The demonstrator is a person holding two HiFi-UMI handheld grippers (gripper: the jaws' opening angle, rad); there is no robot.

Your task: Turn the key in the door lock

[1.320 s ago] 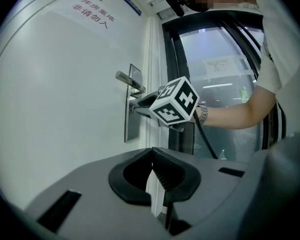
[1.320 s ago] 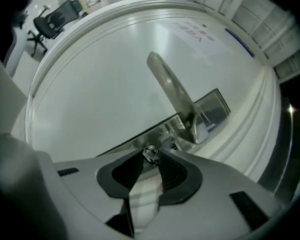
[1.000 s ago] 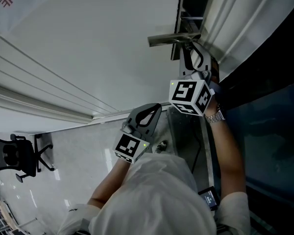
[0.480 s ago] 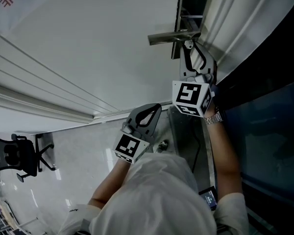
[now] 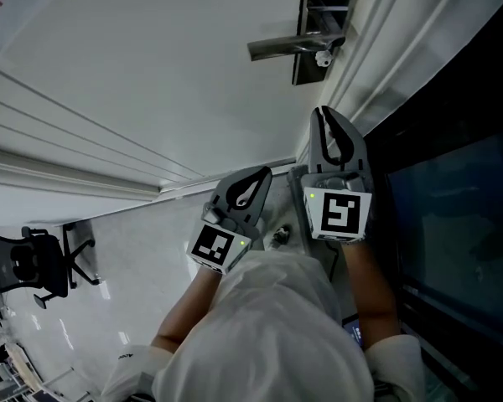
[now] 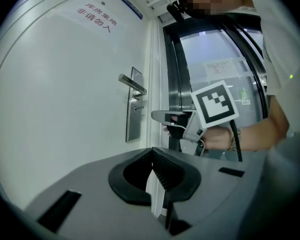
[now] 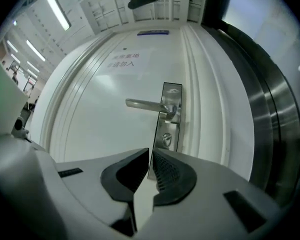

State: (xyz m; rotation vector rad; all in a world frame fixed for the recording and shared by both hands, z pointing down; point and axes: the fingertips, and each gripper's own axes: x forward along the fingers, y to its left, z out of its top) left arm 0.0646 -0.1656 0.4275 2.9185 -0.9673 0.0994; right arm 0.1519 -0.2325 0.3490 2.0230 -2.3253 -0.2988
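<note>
Notably, the right gripper (image 7: 150, 154) pointed at the white door (image 5: 151, 74), clear of the lock plate (image 7: 169, 119). Its jaws had just been closing to a narrow slit, with nothing between them. The key (image 5: 323, 58) showed as a small pale shape in the lock, just under the lever handle (image 5: 281, 48), untouched. The left gripper (image 6: 153, 154) hung alongside, jaws together, empty.

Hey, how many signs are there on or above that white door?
2: a paper notice on the upper part of the door, and a small blue plate higher up, near its top. Others may lie out of view.
</note>
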